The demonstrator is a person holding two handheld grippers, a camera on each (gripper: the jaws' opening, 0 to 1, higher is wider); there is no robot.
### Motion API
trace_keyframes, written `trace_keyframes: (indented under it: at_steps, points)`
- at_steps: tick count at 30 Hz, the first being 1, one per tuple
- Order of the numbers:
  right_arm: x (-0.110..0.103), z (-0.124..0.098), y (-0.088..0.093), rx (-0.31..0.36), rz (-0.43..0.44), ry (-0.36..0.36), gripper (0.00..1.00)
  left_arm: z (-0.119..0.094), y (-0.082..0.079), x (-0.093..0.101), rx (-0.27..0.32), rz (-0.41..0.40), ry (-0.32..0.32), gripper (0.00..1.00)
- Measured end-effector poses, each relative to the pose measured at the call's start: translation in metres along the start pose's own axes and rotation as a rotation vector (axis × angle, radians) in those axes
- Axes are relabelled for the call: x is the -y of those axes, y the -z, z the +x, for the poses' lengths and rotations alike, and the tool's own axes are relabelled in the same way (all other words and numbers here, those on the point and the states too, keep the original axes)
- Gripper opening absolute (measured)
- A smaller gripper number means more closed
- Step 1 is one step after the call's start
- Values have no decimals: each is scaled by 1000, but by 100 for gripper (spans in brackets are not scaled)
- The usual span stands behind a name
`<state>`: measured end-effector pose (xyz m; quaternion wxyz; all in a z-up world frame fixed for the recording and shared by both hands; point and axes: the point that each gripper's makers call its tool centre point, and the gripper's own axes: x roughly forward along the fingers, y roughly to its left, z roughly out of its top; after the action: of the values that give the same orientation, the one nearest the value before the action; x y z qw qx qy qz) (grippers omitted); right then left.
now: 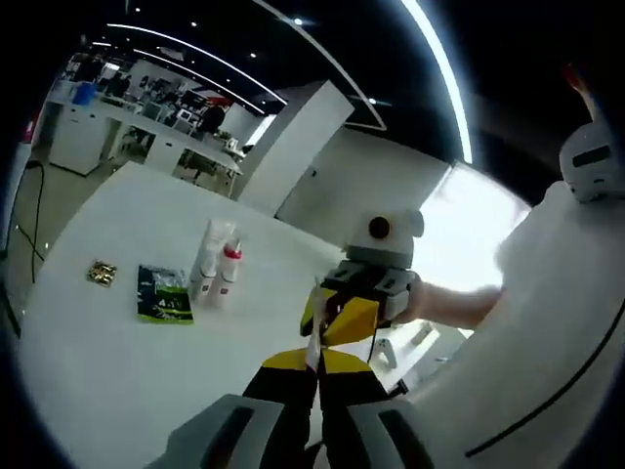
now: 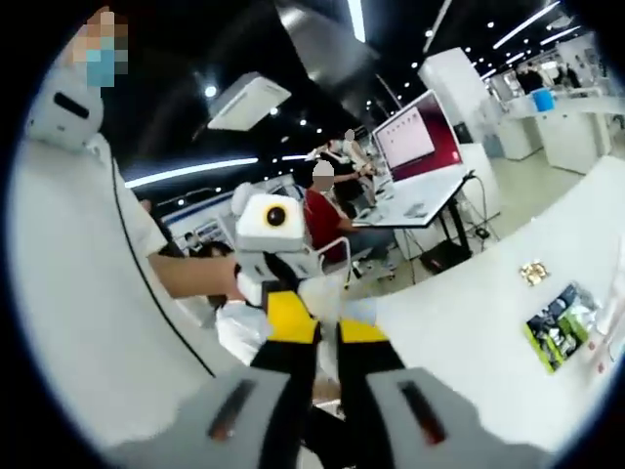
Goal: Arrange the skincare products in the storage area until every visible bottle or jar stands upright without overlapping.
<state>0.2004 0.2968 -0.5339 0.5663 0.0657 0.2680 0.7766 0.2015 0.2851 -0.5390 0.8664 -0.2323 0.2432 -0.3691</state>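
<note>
Two white skincare bottles (image 1: 217, 264), one with a red cap (image 1: 232, 251), sit close together on the round white table (image 1: 107, 362); I cannot tell whether they stand or lie. My left gripper (image 1: 317, 354) is held in the air off the table's edge, its yellow-tipped jaws shut on nothing. Facing it tip to tip is my right gripper (image 1: 337, 315), held by a hand. In the right gripper view, the right gripper (image 2: 327, 324) is shut with nothing in it, and the left gripper (image 2: 266, 278) faces it. Both are well away from the bottles.
A green packet (image 1: 162, 294) (image 2: 559, 324) and a small gold item (image 1: 102, 273) (image 2: 532, 272) lie on the table near the bottles. The person's white-shirted body (image 1: 547, 322) is close beside the grippers. Desks, a red screen (image 2: 415, 137) and seated people stand beyond.
</note>
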Motion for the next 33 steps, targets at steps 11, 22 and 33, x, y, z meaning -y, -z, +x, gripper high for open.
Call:
trace_keyframes:
  at_steps: [11,22,33]
  points:
    - [-1,12,-4,9,47,0,2,-5,9,-11,-91,25,56,2]
    - [22,27,-46,222,160,98,2,-30,-10,-41,9,-69,146,13]
    - [52,24,-62,365,221,238,2,-25,-37,-64,42,-113,250,2]
